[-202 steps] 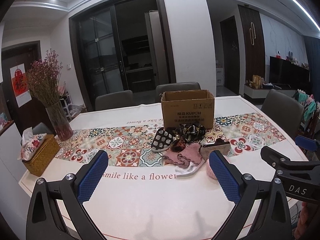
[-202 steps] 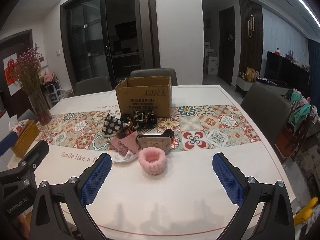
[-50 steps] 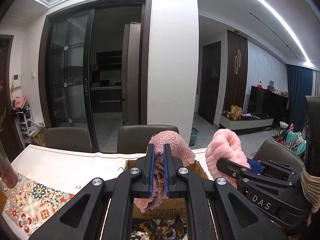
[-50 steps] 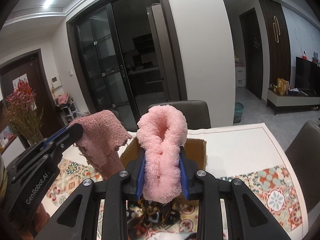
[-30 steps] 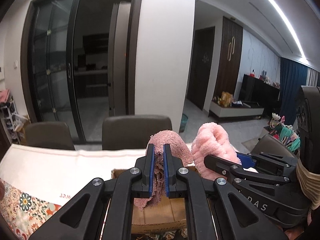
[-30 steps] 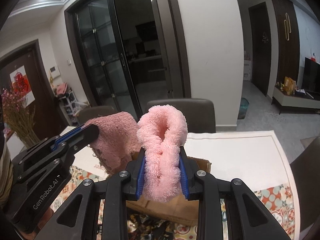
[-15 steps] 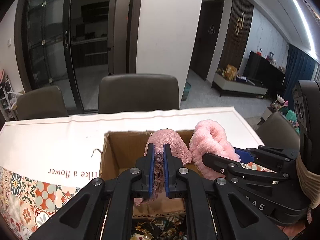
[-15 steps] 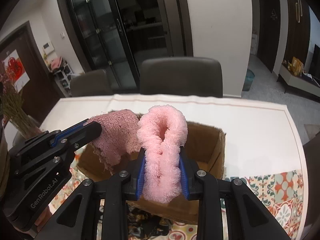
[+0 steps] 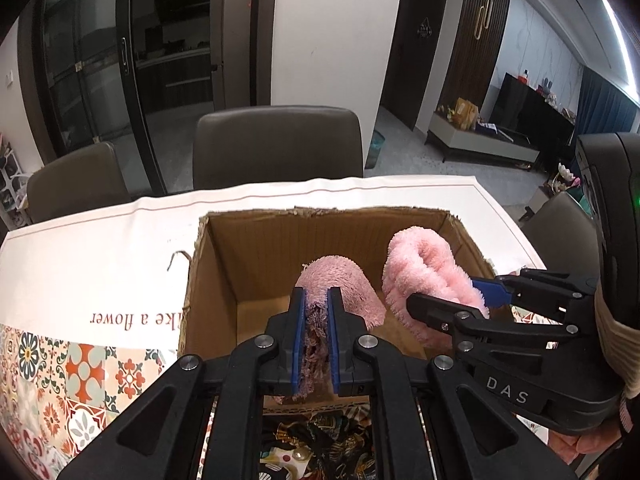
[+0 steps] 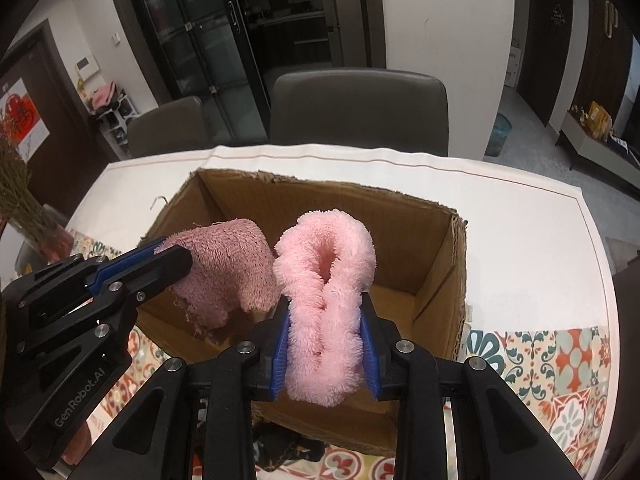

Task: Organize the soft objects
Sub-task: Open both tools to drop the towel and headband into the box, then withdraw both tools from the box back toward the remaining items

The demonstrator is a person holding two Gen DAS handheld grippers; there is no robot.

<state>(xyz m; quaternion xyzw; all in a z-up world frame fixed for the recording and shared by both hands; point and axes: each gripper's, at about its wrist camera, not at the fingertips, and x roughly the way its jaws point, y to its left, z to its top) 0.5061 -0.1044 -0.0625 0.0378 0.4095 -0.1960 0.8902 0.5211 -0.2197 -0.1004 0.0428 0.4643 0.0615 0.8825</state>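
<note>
Dusty-pink cloth [image 9: 340, 292] pinched in the left tool [image 9: 316, 336] and fluffy pink band [image 10: 326, 304] squeezed in the right tool [image 10: 324, 346], both held side by side above the open cardboard box [image 10: 436, 248], whose floor lies directly below on the tabletop [image 10: 520, 240]

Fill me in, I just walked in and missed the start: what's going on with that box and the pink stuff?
A person is tidying soft things into a cardboard box on the table, a gripper in each hand. The left gripper pinches a dusty pink cloth, and the right gripper clamps a fluffy pink band, its jaws having just eased open slightly. Both hang over the open box, not yet dropped. Patterned fabric pieces lie in front of the box.
</note>
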